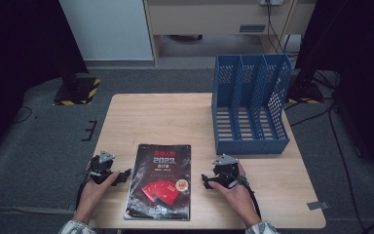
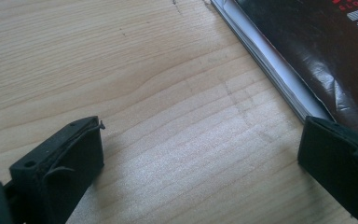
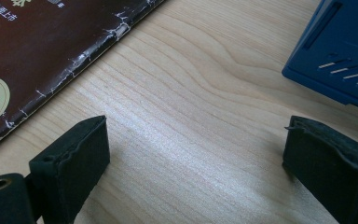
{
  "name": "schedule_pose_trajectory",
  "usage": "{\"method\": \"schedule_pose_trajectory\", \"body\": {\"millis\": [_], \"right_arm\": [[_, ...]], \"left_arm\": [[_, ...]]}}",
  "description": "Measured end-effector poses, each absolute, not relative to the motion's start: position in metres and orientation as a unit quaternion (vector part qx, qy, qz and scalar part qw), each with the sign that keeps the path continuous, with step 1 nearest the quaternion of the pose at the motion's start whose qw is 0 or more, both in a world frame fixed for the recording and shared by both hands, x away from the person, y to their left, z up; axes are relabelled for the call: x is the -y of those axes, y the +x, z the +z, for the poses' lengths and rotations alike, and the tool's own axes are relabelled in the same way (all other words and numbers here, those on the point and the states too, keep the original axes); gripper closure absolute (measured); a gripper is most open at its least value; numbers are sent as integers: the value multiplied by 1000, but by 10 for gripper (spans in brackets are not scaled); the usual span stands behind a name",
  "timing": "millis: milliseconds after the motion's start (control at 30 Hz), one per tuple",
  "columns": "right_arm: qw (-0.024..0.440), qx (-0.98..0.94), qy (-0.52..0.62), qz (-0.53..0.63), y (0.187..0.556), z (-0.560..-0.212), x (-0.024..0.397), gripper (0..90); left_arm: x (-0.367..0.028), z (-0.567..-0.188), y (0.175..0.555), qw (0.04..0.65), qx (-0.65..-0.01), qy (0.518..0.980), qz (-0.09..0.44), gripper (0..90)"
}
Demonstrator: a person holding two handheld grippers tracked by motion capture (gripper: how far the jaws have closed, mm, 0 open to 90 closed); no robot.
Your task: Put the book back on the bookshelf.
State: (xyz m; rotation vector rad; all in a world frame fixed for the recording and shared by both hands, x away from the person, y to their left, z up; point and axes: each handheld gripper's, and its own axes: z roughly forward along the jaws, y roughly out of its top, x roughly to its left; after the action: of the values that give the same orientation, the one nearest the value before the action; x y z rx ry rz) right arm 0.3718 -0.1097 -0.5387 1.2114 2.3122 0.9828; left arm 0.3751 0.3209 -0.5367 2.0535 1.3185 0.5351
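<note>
We hold the left gripper (image 1: 125, 175) low on the wooden table (image 1: 175, 117), jaws wide apart with nothing between them, its right jaw just beside the book's page edge. Our right gripper (image 1: 205, 180) rests likewise, jaws spread over bare wood. The dark book (image 1: 160, 181) lies flat between the two grippers. The blue file rack (image 1: 251, 105) stands beyond the right gripper.

place: recording lab or studio | floor: grey carpet (image 1: 39, 141) with trailing cables (image 1: 336, 131) | rig: black stands on hazard-striped bases (image 1: 78, 90) flanking a small wooden counter (image 1: 156, 117) | backdrop: dark curtains (image 1: 14, 48), white panel (image 1: 107, 29) | office gear: blue file organizer (image 1: 251, 105)
</note>
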Motion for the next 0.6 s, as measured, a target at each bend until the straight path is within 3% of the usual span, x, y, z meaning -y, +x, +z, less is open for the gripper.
{"method": "schedule_pose_trajectory", "body": {"millis": [400, 600], "right_arm": [[163, -831, 403, 348, 369, -535, 103, 134], [148, -836, 378, 369, 362, -528, 95, 266]], "left_arm": [[-325, -534, 374, 330, -512, 768, 199, 48], [-322, -528, 370, 347, -511, 761, 197, 94]]}}
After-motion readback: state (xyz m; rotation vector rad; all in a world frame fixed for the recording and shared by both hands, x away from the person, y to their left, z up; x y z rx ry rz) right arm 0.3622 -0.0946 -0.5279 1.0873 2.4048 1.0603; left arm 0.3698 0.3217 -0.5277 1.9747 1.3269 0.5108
